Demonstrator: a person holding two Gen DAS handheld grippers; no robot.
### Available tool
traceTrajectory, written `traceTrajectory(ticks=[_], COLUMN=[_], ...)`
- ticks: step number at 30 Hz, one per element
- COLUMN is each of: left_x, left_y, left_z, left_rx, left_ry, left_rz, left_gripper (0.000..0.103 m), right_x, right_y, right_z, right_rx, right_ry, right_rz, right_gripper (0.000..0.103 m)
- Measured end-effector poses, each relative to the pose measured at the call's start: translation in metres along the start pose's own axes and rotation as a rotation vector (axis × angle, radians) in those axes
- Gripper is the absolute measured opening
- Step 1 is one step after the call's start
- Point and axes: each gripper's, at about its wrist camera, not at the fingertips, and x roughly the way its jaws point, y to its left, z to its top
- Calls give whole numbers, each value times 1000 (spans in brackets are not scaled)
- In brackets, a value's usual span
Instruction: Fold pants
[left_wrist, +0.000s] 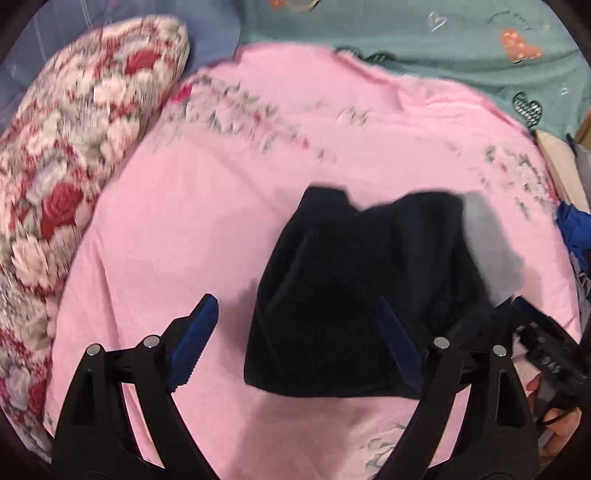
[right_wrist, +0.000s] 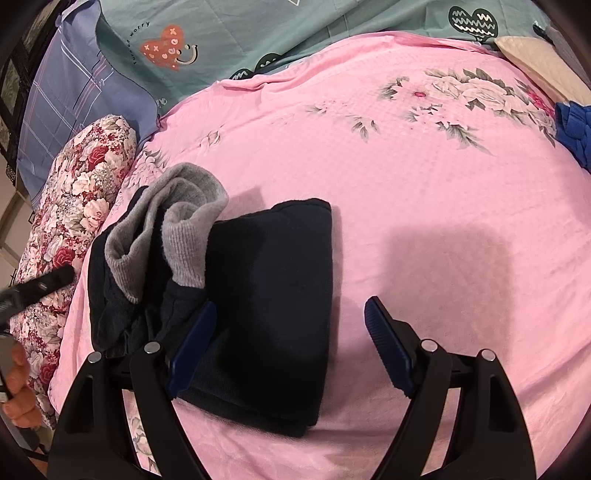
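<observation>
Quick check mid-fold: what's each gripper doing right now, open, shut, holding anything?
Left gripper: open, holding nothing, over the folded dark navy knit pants.
Right gripper: open, holding nothing; its left finger overlaps the pants' edge.

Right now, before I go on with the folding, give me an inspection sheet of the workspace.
Surface: pink floral bedspread, lightly wrinkled.
Job's things: dark pants folded into a compact stack, grey ribbed cuffs bunched on its left side.
Clutter: blue cloth at the right edge.
Grippers: left gripper open above the pants; right gripper open, holding nothing.
Cables: nothing seen.
Surroundings: rose-print pillow, teal quilt, beige cushion.
</observation>
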Motion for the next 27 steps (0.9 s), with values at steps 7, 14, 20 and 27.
traceTrajectory(ticks=[7, 14, 20, 27], left_x=[26, 21, 18, 4], left_y=[0, -13, -1, 22], left_z=[-19, -32, -37, -37], left_rx=[-15, 21, -20, -84], left_ry=[64, 41, 65, 57], left_rz=[-14, -6, -73, -79], left_gripper=[88, 88, 89, 89], right_x=[-5, -24, -35, -27], right_y=[-3, -4, 28, 73], right_z=[3, 10, 28, 44], right_rx=[19, 55, -34, -145], right_ry=[-36, -138, -87, 30], right_rz=[2, 10, 44, 181], right_gripper=[83, 83, 83, 75])
